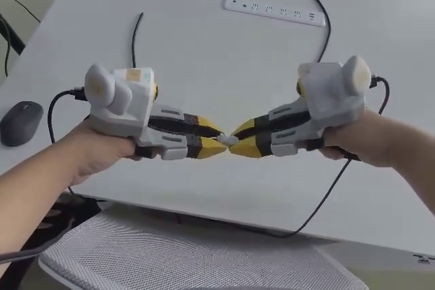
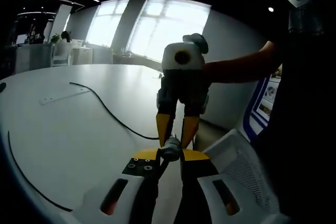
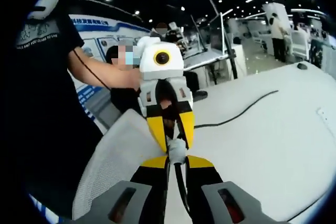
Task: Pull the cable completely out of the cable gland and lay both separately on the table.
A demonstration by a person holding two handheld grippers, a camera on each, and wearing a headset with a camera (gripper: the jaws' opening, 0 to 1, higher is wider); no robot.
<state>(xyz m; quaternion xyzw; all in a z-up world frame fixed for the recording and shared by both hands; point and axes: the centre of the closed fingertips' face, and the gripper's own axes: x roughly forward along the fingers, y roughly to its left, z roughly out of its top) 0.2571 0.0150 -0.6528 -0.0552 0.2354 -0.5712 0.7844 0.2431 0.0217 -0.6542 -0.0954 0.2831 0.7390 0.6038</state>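
Held in the air over the worktop's (image 1: 204, 52) near edge, the left hand-held gripper (image 1: 217, 142) clamps the cable gland (image 1: 228, 140), tip to tip with the right hand-held gripper (image 1: 238, 145). The right gripper view adds the cable (image 3: 180, 179), pinched between its own jaws (the head view gives the meeting tips side-on).

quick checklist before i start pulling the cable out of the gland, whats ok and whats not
1. Grip: left tool shut on the cable gland: ok.
2. Grip: right tool shut at the gland too: ok.
3. Is the right tool pinching the cable itself, not the gland body: cannot tell.
4. Tools tip to tip, lined up for a straight pull: ok.
5. Cable out of the gland: not ok, not yet done.
6. Bare table ahead for laying both down: ok.
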